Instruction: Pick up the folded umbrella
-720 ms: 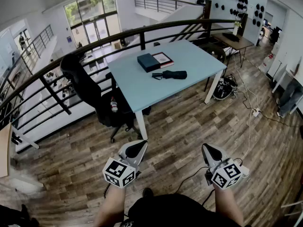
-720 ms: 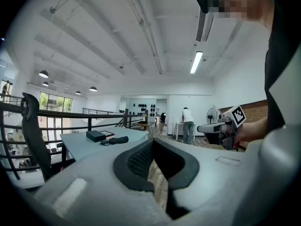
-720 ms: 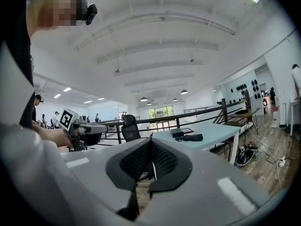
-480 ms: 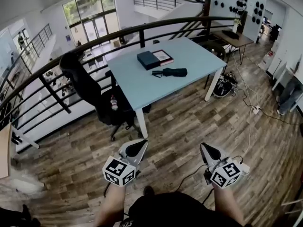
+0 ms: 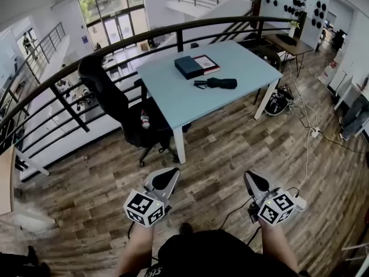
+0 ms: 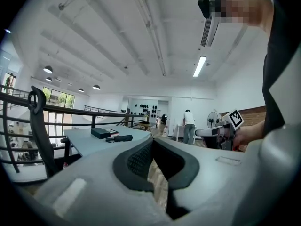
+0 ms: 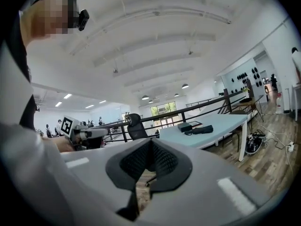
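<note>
The step in hand, as I judge it, is the approach. The folded umbrella [image 5: 222,83] lies on the pale blue counter [image 5: 173,100], well apart from both claws, with the wooden floor [image 5: 230,149] between. The left claw [image 5: 169,176] has its jaws pressed together with nothing between them. The right claw [image 5: 253,180] looks the same: its tips meet and it is empty.

To do this well, I would go to the near long edge of the counter and spread the jaws of one claw before reaching. That claw should then come in level and take the umbrella across its short width, near the middle. The wrist strap [image 5: 200,84] at its left end looks loose, so it is a poor place to pinch. A dark box [image 5: 188,67] and a flat book-like thing with a reddish border [image 5: 206,64] lie just behind the umbrella. Coming from the near side keeps them out of the way.

The umbrella is a short black roll of folded fabric, and it probably yields a little under pressure. The counter top is smooth, matte and rectangular, on white legs. The claw pads are dark and finely ribbed, set in grey plastic shells.
</note>
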Motion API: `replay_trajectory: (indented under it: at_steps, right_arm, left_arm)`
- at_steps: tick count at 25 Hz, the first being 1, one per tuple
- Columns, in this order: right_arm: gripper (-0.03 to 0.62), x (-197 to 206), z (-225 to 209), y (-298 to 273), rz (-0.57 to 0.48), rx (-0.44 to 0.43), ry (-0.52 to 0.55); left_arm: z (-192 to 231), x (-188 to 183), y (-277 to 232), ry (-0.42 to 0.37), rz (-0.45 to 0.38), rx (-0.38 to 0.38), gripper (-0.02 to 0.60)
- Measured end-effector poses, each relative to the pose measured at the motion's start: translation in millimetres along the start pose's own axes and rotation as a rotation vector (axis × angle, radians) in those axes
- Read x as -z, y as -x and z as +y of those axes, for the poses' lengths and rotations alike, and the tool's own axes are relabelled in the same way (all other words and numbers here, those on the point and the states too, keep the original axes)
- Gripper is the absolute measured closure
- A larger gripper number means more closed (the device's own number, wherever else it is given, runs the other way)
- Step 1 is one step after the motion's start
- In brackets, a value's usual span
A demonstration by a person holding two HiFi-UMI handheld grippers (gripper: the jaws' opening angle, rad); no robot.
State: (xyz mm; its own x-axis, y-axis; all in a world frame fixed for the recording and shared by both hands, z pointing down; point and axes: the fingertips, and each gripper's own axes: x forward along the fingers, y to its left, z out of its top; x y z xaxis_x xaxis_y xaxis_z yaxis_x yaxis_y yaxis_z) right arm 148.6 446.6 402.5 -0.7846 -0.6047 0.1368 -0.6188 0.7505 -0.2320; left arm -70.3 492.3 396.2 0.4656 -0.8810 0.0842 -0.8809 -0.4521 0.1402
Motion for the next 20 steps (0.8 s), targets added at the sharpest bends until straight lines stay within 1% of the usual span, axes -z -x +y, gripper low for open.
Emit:
replay_trajectory:
  at_steps: [4, 9, 12, 15, 20]
  right_arm:
    - [0.594, -1, 36, -25, -0.012, -0.057, -0.038]
    - [0.594, 16, 69, -45, 0.01, -0.06, -0.038]
    - [0.592, 23, 69, -47, 0.017, -0.039, -0.068]
    - [0.594, 25, 63, -54, 0.024, -0.023, -0.076]
    - [0.594, 28, 55, -67, 0.031, -0.035, -0.093]
  left_arm:
    - [15, 6, 24, 0.017, 0.004, 0.014, 0.574]
    - [40, 15, 40, 0.02, 0.03, 0.02, 0.574]
    - [50, 17, 41, 0.046, 0.037, 0.006, 0.574]
    - [55, 23, 35, 0.06, 0.041, 0.019, 0.574]
    - [65, 30, 17, 0.073, 0.056, 0.038, 0.574]
